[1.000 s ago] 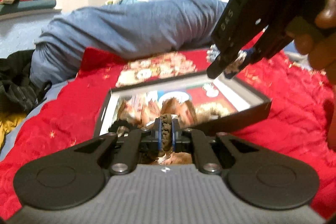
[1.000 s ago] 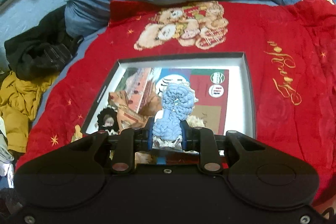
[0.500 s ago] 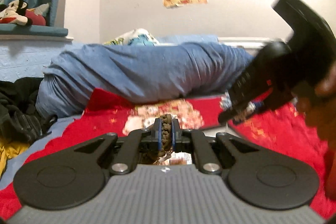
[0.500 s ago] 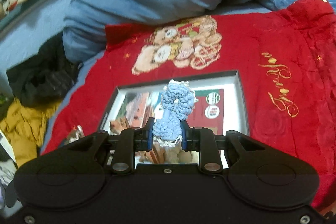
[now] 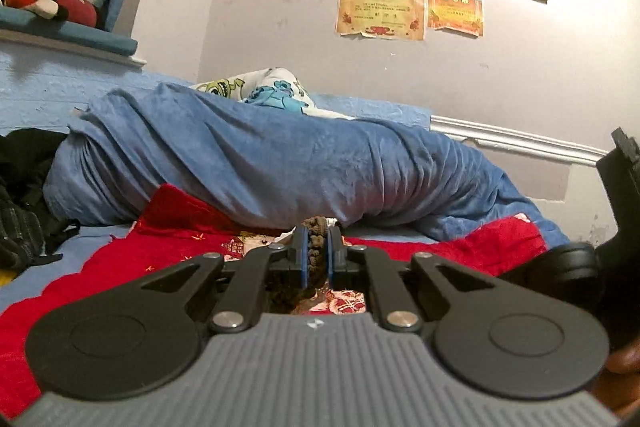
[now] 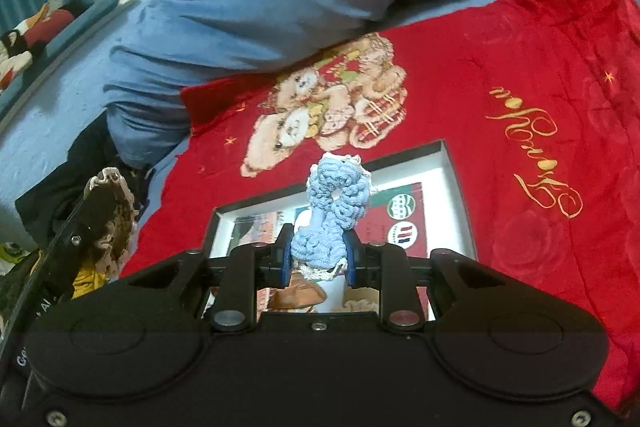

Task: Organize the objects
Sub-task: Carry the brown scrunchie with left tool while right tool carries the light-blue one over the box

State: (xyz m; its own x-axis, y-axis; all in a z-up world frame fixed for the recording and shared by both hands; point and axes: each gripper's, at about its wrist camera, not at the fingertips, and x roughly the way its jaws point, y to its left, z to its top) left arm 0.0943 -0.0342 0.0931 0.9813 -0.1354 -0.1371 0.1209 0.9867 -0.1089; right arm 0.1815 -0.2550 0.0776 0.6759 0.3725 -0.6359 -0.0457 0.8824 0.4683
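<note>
My left gripper is shut on a brown crocheted piece, held above the red blanket. It also shows at the left edge of the right wrist view, with the brown piece hanging from it. My right gripper is shut on a light blue crocheted piece, held above an open black box with a white inside and printed cards. The box is hidden in the left wrist view. The right gripper's body shows at that view's right edge.
A rolled blue blanket lies across the bed behind the red blanket with a teddy bear print. Dark clothes and yellow cloth lie at the left. A wall with certificates stands behind.
Both grippers have lifted and tilted up with their crocheted pieces. The left wrist view now faces the wall and has lost the box. The box has dropped lower in the right wrist view.
</note>
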